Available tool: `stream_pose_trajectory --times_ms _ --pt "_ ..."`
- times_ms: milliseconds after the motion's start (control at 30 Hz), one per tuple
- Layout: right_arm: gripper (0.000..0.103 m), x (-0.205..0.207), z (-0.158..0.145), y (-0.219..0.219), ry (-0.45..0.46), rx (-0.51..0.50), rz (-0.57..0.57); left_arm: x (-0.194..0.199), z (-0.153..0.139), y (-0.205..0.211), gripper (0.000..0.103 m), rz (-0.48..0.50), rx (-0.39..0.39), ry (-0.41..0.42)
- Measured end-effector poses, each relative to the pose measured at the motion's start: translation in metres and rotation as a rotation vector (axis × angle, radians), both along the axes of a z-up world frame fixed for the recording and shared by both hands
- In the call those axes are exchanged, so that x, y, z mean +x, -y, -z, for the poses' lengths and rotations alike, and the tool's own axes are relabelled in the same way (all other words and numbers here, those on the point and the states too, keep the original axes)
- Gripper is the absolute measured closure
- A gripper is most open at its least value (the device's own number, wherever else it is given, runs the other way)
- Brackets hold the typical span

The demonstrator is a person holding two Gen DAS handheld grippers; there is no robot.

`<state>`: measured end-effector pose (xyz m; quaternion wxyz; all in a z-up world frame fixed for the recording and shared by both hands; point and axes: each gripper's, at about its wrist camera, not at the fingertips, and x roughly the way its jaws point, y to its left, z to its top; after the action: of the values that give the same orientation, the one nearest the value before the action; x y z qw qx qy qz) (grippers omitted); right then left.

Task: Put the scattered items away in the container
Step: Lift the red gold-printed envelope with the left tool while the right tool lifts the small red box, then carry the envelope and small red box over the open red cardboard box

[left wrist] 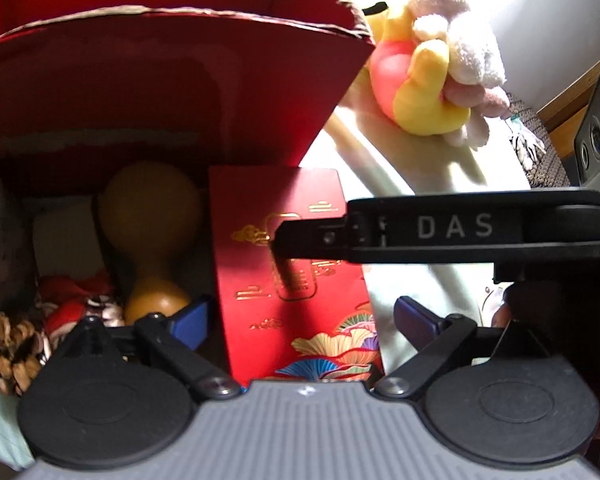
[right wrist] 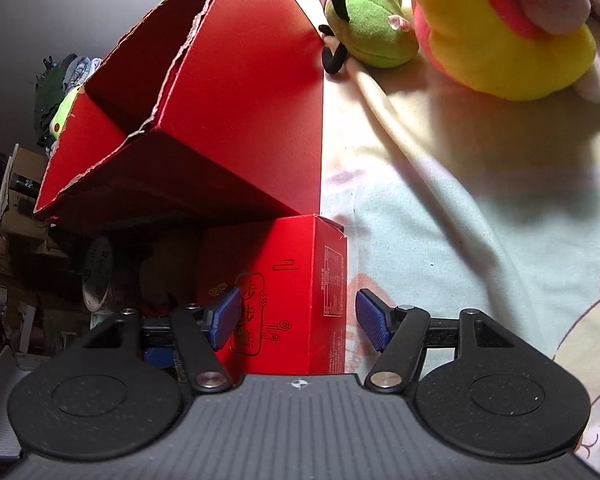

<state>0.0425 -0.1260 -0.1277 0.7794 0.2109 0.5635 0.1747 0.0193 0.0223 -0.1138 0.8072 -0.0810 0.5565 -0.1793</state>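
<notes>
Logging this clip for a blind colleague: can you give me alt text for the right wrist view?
The right gripper straddles a small red box printed with gold characters, blue pads apart on either side, not clearly pressing it. Behind it rises a large open red carton; green and yellow plush toys lie on a pale printed sheet.

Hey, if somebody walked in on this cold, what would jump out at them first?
Probably the big red cardboard container with its torn rim, filling the upper left of both views. Next, the small red gift box standing just in front of it between the right gripper's open blue pads, and the yellow and pink plush toy lying on the pale sheet at upper right.
</notes>
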Motion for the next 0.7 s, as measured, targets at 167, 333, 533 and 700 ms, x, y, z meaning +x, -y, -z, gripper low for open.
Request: stream_pose_trajectory --times_ms 167,333,533,700 --pt "0.041 -0.001 0.003 0.011 -0.03 0.062 0.012 -0.003 -0.001 -0.002 0.007 0.015 0.001 -0.007" --pt "0.045 -0.006 -0.003 0.028 -0.017 0.043 0.027 -0.005 -0.002 0.011 0.008 0.068 0.003 -0.006" --pt "0.047 -0.014 -0.009 0.055 0.006 -0.004 0.074 -0.006 0.0 0.043 0.009 0.19 0.03 0.015" --pt "0.047 -0.021 -0.007 0.081 0.008 -0.015 0.128 -0.004 0.001 0.068 0.009 0.259 0.032 0.033"
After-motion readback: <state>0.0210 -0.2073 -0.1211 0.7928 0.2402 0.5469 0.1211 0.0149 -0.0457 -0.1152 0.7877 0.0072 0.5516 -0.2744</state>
